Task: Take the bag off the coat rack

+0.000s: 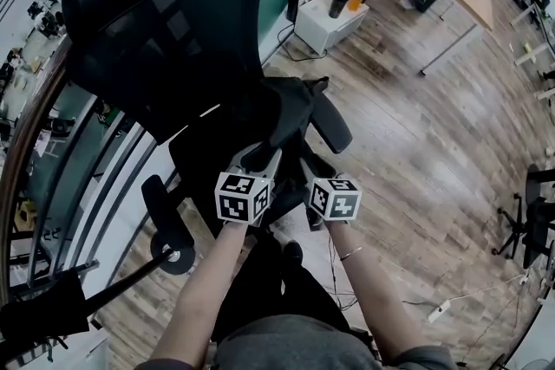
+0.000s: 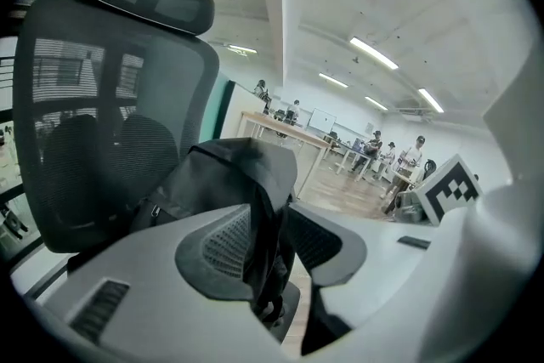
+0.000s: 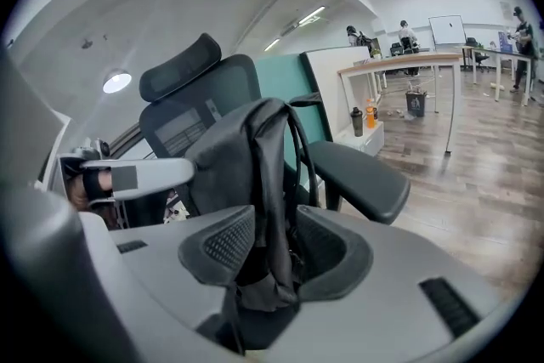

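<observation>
The black fabric bag [image 1: 282,113] is seen resting on the black mesh office chair [image 1: 156,22], just beyond both grippers, so removal from the rack is judged done. The jaws of the left gripper [image 2: 274,244] and right gripper [image 3: 272,246] are spread, with bag fabric hanging loosely between them; only withdrawal is judged left.

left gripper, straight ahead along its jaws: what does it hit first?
The black bag: its fabric hangs between the left gripper's parted jaws, with the bag's bulk just beyond. Behind that, probably the office chair's mesh backrest; depth is unclear.
</observation>
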